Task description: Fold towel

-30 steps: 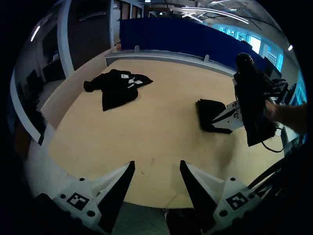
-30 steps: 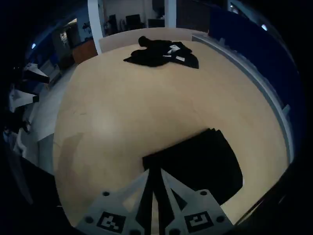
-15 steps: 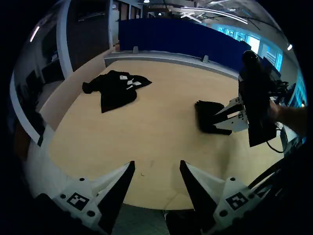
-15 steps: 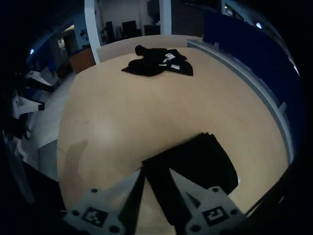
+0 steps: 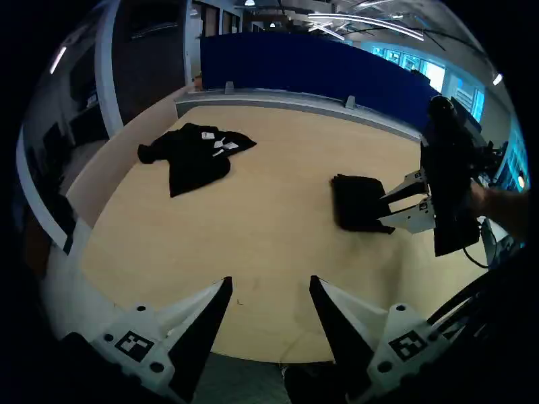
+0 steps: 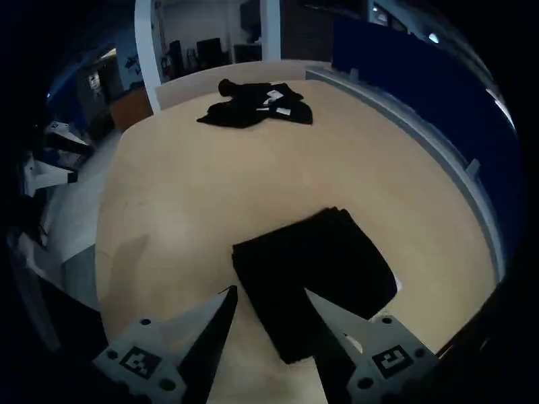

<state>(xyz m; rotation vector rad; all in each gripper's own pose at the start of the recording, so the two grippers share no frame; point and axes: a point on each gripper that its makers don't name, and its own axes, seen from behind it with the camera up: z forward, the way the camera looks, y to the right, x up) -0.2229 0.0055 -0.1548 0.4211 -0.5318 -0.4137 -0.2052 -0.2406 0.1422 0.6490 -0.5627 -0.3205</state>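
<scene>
**Table** [image 5: 269, 182]: light wood with a rounded outline. The long far edge runs along a grey rail [image 5: 290, 102] backed by a blue partition [image 5: 303, 60]. The left edge meets a low pale panel. The near edge curves under the left gripper, with floor below it.

**Open room:** a broad bare stretch of wood lies between the two cloth items and across the whole middle of the top. Nothing stands on it.

**Folded towel** [image 6: 316, 269]: black, a flat, roughly square packet. It lies on the right part of the table as the left gripper view shows it, just short of that side's edge.

**Heap of black cloth** [image 5: 192, 151]: loose and crumpled, with small white tags on it. It lies at the far left corner, well apart from the folded towel.

**Left gripper** [image 5: 269, 279]: fingers spread wide with nothing between them. It hangs over the near table edge and points across the bare wood.

**Right gripper** [image 6: 269, 291]: fingers spread, gripping nothing. The near corner of the folded towel lies in the gap between them. Whether the tips touch the cloth cannot be told.

**Hand** [image 5: 502, 205]: holds the right gripper's dark body at the right table edge, with a dark cable looping beneath.
</scene>
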